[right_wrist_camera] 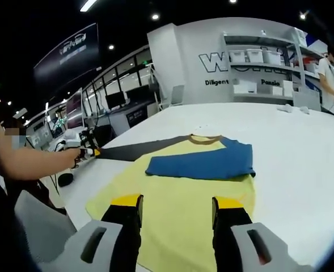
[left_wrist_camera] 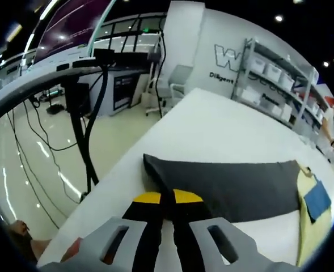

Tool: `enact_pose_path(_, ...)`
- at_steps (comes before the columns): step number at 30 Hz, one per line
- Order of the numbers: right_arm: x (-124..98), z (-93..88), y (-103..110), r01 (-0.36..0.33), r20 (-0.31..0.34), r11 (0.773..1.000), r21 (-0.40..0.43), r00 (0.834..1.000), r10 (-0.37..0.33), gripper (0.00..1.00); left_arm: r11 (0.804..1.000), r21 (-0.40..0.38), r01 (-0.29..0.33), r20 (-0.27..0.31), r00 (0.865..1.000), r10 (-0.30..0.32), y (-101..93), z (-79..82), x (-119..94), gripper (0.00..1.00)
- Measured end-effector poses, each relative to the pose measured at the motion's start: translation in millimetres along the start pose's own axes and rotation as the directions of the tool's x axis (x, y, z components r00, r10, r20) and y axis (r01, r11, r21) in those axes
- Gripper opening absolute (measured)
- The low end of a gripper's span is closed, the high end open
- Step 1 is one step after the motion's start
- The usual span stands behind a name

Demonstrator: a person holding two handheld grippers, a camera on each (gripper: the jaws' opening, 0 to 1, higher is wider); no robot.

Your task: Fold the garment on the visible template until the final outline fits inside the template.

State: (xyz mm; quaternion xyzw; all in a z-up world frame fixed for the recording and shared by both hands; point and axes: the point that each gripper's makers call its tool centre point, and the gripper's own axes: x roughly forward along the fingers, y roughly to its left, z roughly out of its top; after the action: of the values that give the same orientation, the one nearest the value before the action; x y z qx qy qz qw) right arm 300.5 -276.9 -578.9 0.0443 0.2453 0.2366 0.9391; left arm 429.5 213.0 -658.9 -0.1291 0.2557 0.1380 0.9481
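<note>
A yellow T-shirt (right_wrist_camera: pixel 172 204) lies flat on the white table (right_wrist_camera: pixel 291 147), its brown collar (right_wrist_camera: pixel 206 137) at the far end. The blue sleeve (right_wrist_camera: pixel 203 163) is folded across the chest. The dark grey sleeve (right_wrist_camera: pixel 135 150) is stretched out to the left. My left gripper (left_wrist_camera: pixel 161 197) is shut on the grey sleeve (left_wrist_camera: pixel 229 184) at its near edge. In the right gripper view the left gripper (right_wrist_camera: pixel 86 151) sits at that sleeve's tip, held by a person's hand. My right gripper (right_wrist_camera: pixel 178 204) stands open just above the shirt's yellow lower part, with nothing between its fingers.
The table's left edge (left_wrist_camera: pixel 113 170) drops to a shiny floor with a black stand and cables (left_wrist_camera: pixel 84 130). Shelves with bins (right_wrist_camera: pixel 257 71) line the back wall. A person (right_wrist_camera: pixel 328 73) stands at the far right. Bare tabletop spreads right of the shirt.
</note>
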Motion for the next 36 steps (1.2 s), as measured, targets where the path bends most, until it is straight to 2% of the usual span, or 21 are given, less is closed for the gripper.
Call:
enact_pose_path(16, -1, 3.9, 4, -0.018, 0.016, 1.0, -0.005, 1.0, 0.018, 0.46, 0.998, 0.048, 0.032, 0.025, 0.999, -0.033, -12.4, 11.7, -11, 0.0)
enact_pose_path(36, -7, 10.0, 2, -0.017, 0.04, 1.0, 0.006, 0.999, 0.017, 0.46, 0.987, 0.127, 0.101, 0.046, 0.993, -0.108, -55.0, 31.2, -13, 0.0)
